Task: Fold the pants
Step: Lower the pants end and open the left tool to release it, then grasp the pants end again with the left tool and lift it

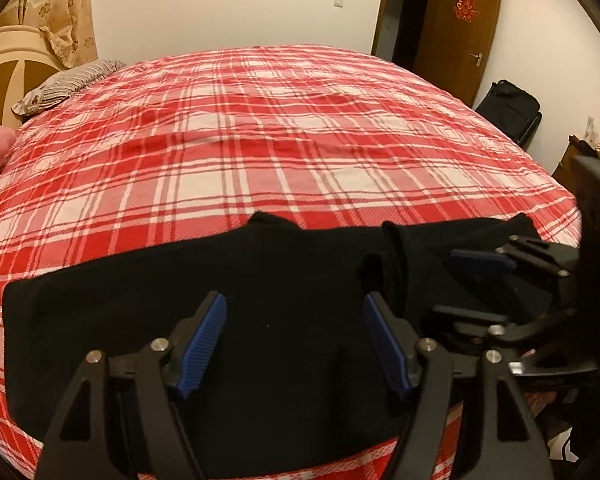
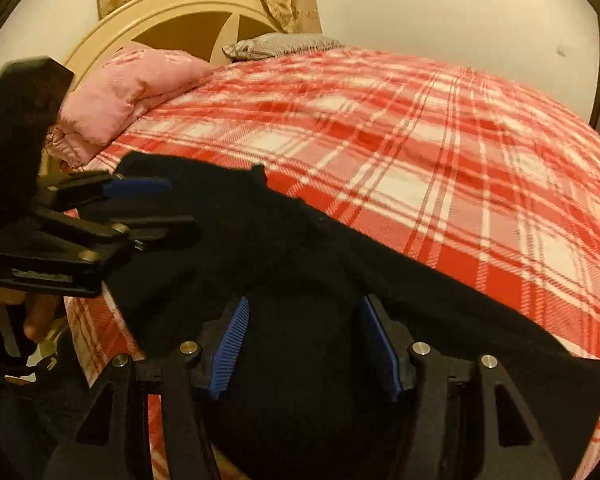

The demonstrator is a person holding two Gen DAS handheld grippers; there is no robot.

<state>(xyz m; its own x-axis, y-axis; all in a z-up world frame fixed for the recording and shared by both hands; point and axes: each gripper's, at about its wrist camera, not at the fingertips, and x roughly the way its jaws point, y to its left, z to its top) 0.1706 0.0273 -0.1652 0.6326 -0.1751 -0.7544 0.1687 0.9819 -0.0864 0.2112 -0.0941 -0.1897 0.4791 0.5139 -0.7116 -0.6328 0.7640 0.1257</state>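
Black pants (image 1: pixel 148 304) lie along the near edge of the bed, spread flat to the left and bunched in folds at the right end (image 1: pixel 404 256). My left gripper (image 1: pixel 294 312) is open just above the cloth, its blue pads apart with nothing between them. My right gripper (image 1: pixel 460 284) comes in from the right, open over the bunched end. In the right wrist view the pants (image 2: pixel 440 280) run diagonally; the right gripper (image 2: pixel 304 320) is open over them, and the left gripper (image 2: pixel 160 210) shows at left, open.
The bed has a red and white plaid sheet (image 1: pixel 268 140). A pink quilt (image 2: pixel 128 88) and a grey pillow (image 2: pixel 280 45) lie by the cream headboard (image 2: pixel 172 12). A brown door (image 1: pixel 456 36) and a black bag (image 1: pixel 510 108) stand beyond the bed.
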